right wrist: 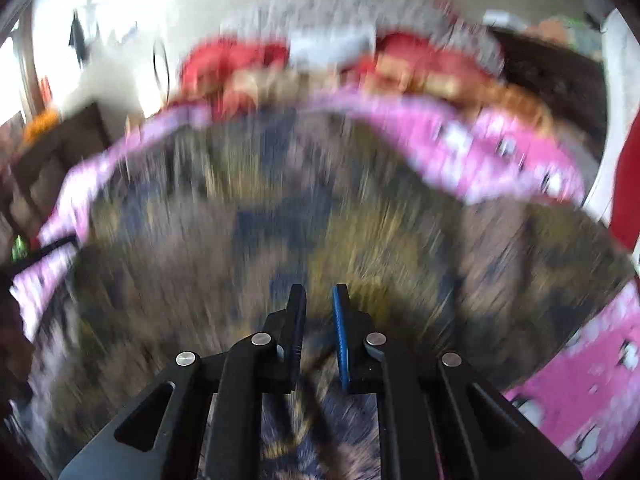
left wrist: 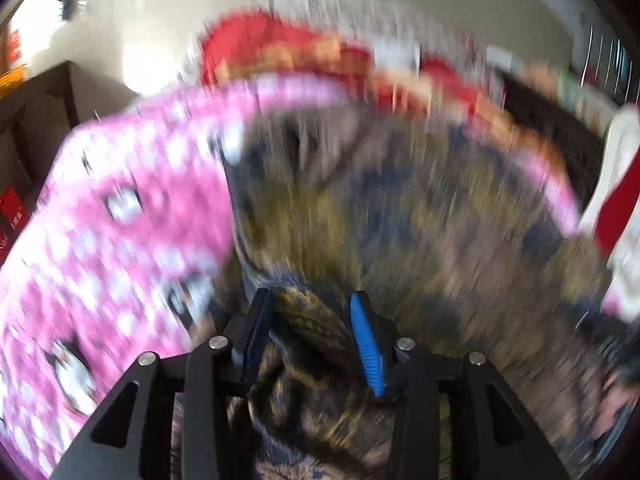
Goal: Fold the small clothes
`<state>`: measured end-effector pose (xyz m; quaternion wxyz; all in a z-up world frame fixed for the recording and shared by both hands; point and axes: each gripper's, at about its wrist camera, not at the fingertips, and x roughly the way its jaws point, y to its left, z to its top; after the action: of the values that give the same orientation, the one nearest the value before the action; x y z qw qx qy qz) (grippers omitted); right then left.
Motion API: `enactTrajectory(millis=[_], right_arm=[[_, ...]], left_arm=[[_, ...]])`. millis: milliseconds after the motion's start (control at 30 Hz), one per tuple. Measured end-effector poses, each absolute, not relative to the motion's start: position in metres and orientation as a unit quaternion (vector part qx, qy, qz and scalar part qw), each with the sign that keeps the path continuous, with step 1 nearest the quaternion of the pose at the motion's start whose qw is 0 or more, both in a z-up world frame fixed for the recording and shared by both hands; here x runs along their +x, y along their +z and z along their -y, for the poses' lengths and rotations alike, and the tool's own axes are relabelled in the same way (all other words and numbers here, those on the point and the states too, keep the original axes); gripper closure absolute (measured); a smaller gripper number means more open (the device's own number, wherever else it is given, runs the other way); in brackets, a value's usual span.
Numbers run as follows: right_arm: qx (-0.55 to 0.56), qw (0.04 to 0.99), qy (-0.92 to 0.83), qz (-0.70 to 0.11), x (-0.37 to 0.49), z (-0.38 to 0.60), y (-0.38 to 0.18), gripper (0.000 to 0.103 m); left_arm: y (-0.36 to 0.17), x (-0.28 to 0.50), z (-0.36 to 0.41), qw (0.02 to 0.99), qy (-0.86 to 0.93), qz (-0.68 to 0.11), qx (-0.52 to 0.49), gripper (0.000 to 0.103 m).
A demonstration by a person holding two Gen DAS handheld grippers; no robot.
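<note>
A patterned garment (left wrist: 440, 220) in brown, navy and olive lies spread over a pink printed sheet (left wrist: 120, 208); both views are heavily blurred. My left gripper (left wrist: 312, 312) is at the garment's near edge, and a bunched fold of the cloth runs between its pads, looking sharp against the smeared background. In the right wrist view the same garment (right wrist: 320, 208) fills the middle. My right gripper (right wrist: 318, 304) has its fingers close together, with a thin edge of the cloth caught low between them.
The pink sheet (right wrist: 480, 148) rims the garment at the back and right. Behind it sits a red and orange heap (left wrist: 288, 52). A white and red object (left wrist: 616, 184) stands at the right edge, and dark furniture (left wrist: 48, 104) at the left.
</note>
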<state>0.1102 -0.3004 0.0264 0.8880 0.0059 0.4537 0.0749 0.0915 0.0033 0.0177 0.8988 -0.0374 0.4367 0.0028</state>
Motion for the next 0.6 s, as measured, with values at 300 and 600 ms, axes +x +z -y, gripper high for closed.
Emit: enactTrajectory(millis=[300,600], right_arm=[[0.089,0.926,-0.038,-0.365,0.086,0.441,0.100,0.067],[0.436,0.829,-0.125,-0.328,0.074,0.660,0.035,0.066]], left_arm=[[0.011,0.049,-0.008,0.904,-0.042,-0.418,-0.073,0.007],[0.007,0.060,0.001,0.901,-0.029,-0.428,-0.058,0.000]])
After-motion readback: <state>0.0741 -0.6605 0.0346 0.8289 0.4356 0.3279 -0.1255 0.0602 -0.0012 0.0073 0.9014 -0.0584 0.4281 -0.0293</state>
